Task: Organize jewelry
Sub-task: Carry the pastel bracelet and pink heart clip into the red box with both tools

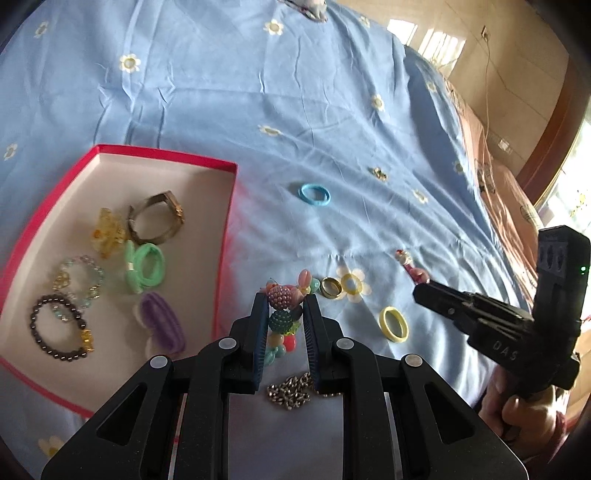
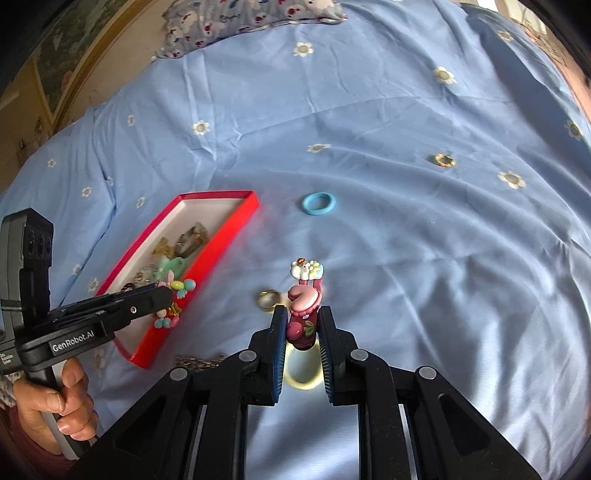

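My left gripper [image 1: 285,301] is shut on a colourful beaded bracelet [image 1: 282,314] with pink and teal berry beads, held just right of the red box [image 1: 225,236]. The bracelet shows in the right wrist view [image 2: 177,295] beside the box [image 2: 207,266]. My right gripper [image 2: 302,317] is shut on a pink cartoon hair clip [image 2: 303,306], above the bedsheet; it also shows in the left wrist view [image 1: 410,264]. The box holds a watch [image 1: 157,218], bead bracelets [image 1: 59,328], green [image 1: 144,267] and purple [image 1: 162,325] hair ties and a yellow clip [image 1: 107,232].
On the blue flowered bedsheet lie a blue hair tie [image 1: 314,194], a gold ring [image 1: 330,288], two yellow rings [image 1: 394,323], a silver chain [image 1: 291,391] and a small gold ring [image 2: 443,160] far right. A patterned pillow [image 2: 251,22] lies at the back.
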`<control>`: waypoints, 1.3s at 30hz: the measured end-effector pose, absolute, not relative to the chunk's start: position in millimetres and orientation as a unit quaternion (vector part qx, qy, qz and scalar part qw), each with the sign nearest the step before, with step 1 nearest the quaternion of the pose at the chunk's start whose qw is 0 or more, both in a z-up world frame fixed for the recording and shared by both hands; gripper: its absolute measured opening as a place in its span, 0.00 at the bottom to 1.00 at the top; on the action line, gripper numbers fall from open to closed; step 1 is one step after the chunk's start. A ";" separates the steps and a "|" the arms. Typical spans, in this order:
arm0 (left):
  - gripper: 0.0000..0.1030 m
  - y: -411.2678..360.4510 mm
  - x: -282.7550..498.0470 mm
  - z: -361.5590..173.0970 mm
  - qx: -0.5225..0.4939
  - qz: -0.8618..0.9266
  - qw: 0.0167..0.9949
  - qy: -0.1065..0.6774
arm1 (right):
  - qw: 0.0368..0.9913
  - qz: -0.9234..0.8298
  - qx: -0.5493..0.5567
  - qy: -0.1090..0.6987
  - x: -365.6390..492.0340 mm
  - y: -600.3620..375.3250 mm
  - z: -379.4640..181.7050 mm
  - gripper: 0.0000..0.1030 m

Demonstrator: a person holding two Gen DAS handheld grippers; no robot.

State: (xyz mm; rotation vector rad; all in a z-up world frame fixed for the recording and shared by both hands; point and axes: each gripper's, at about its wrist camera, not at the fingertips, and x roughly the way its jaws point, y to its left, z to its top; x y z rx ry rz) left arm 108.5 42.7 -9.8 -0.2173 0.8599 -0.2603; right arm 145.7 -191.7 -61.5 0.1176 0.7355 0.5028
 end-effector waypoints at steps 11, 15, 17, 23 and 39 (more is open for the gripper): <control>0.16 78.8 86.4 1.0 -0.130 -0.096 0.904 0.397 | 0.894 0.275 0.047 0.351 137.3 -162.1 -52.3 0.16; 0.16 89.2 81.1 2.8 -0.138 -0.087 0.905 0.393 | 0.891 0.285 0.043 0.351 134.2 -152.4 -50.4 0.16; 0.16 92.9 78.8 2.8 -0.141 -0.084 0.905 0.392 | 0.890 0.290 0.041 0.350 132.6 -147.7 -48.9 0.16; 0.16 102.1 73.3 1.0 -0.149 -0.075 0.906 0.390 | 0.887 0.301 0.035 0.348 129.8 -136.0 -44.4 0.16; 0.16 142.6 60.9 2.4 -0.169 -0.033 0.909 0.379 | 0.874 0.338 0.011 0.350 127.6 -91.4 -41.7 0.16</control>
